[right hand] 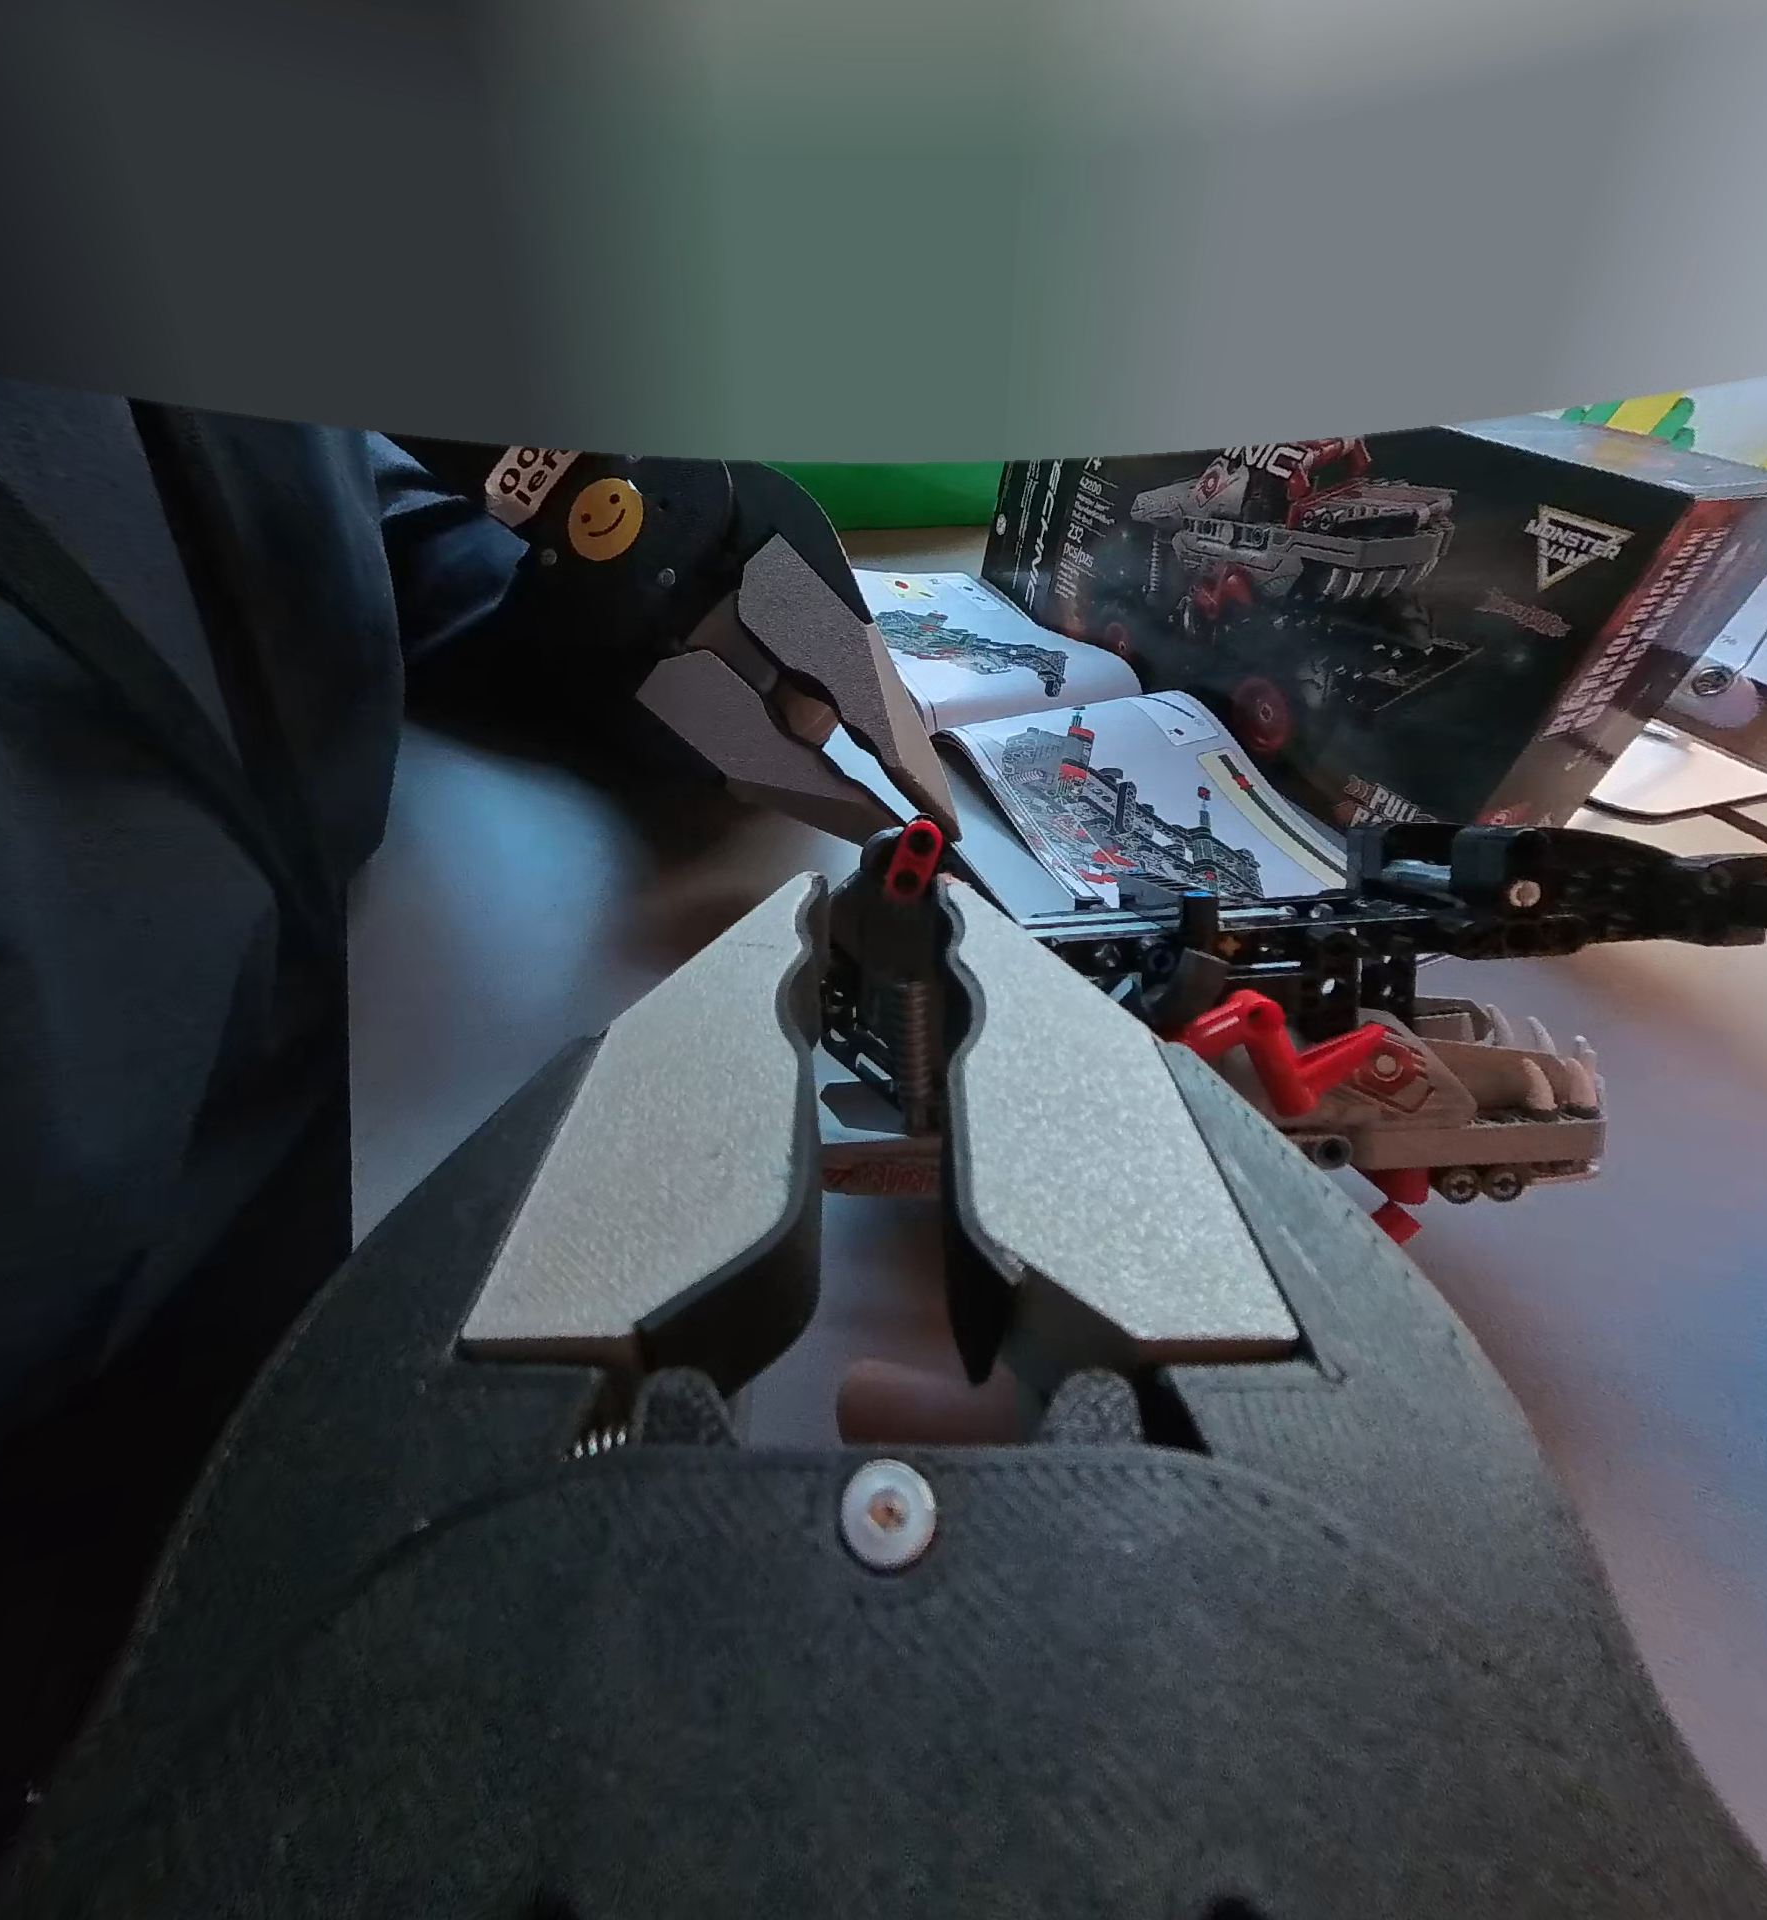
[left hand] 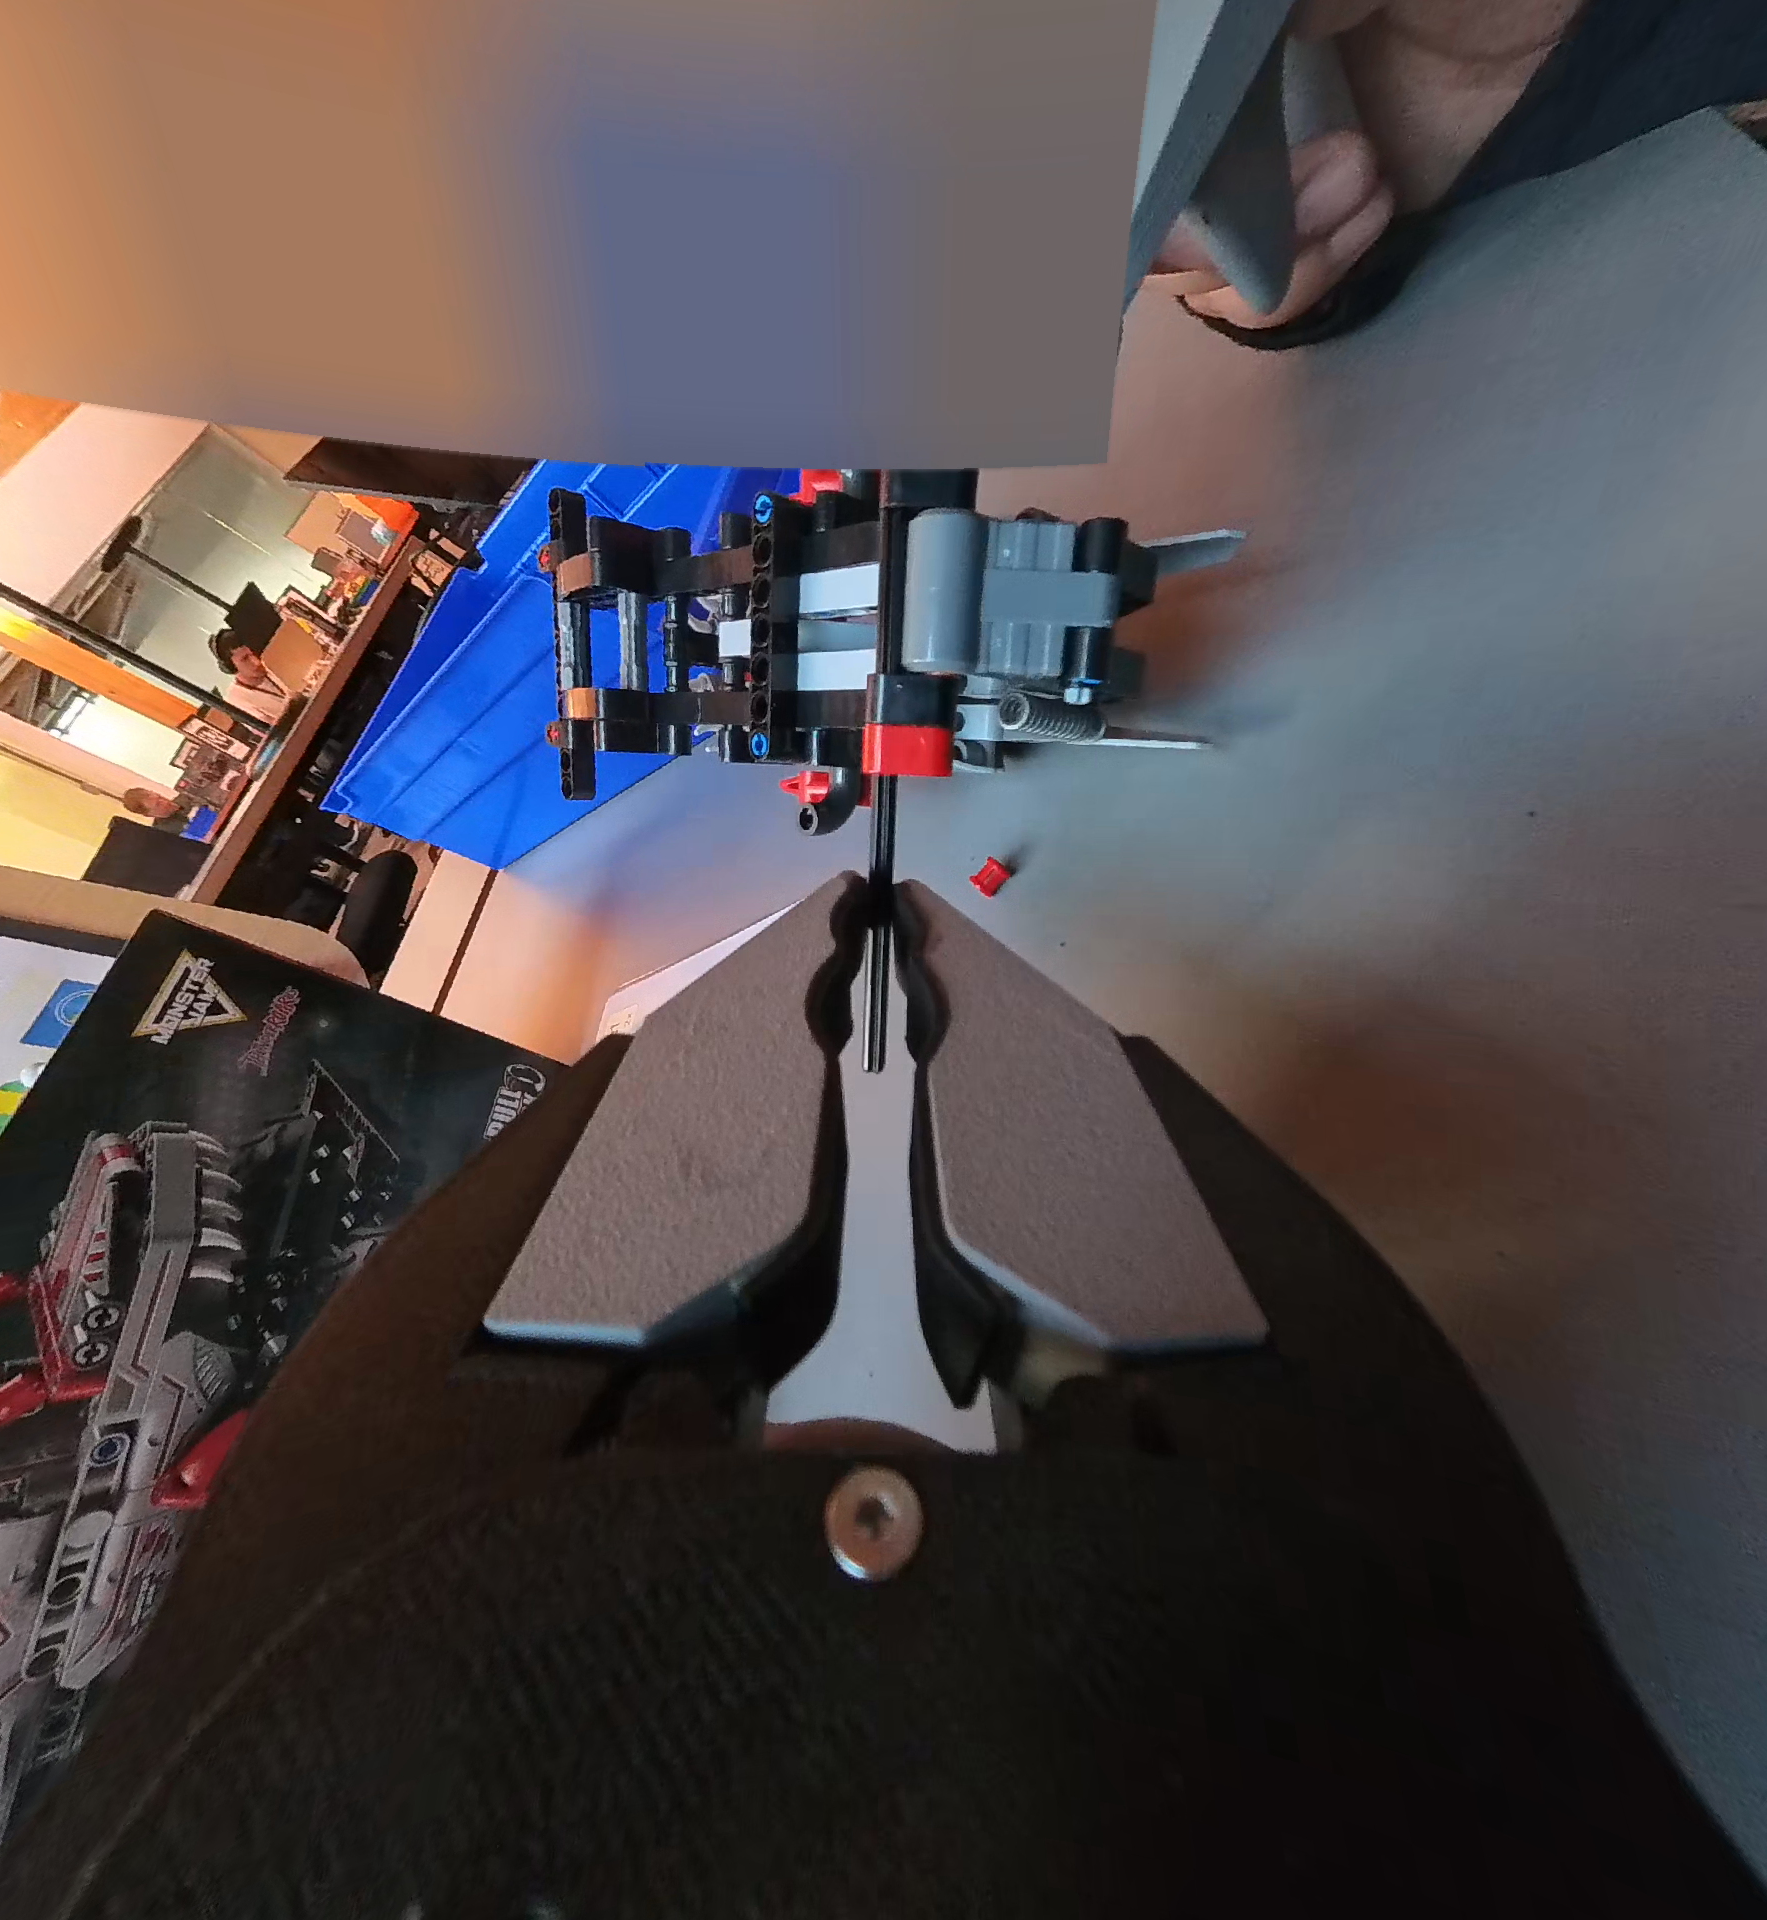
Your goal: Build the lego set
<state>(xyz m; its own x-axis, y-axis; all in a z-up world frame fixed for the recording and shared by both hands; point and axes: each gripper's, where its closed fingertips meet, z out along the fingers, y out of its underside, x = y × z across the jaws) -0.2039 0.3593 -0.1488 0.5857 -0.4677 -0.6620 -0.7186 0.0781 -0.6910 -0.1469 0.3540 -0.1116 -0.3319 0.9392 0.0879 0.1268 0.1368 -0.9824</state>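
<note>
The black, grey and red lego model [left hand: 817, 634] lies on the grey table. My left gripper [left hand: 877, 896] is shut on a thin black axle [left hand: 880, 831] that runs into the model beside a red connector [left hand: 908, 750]. My right gripper [right hand: 884, 904] is shut on the model's end, around a black shock absorber with a spring [right hand: 915, 1023] and a red piece [right hand: 910, 854] on top. The left gripper [right hand: 936, 826] also shows in the right wrist view, its tips at that red piece. The model's toothed grey head [right hand: 1461, 1091] lies to the right.
A loose red lego piece [left hand: 989, 876] lies on the table near the axle. The set's box [right hand: 1378, 623] and an open instruction booklet [right hand: 1097, 790] stand behind the model. A blue bin [left hand: 505, 686] sits beyond. A person's hand [left hand: 1378, 156] holds the right gripper. The left gripper's tips are roughly 7 cm from the right gripper's.
</note>
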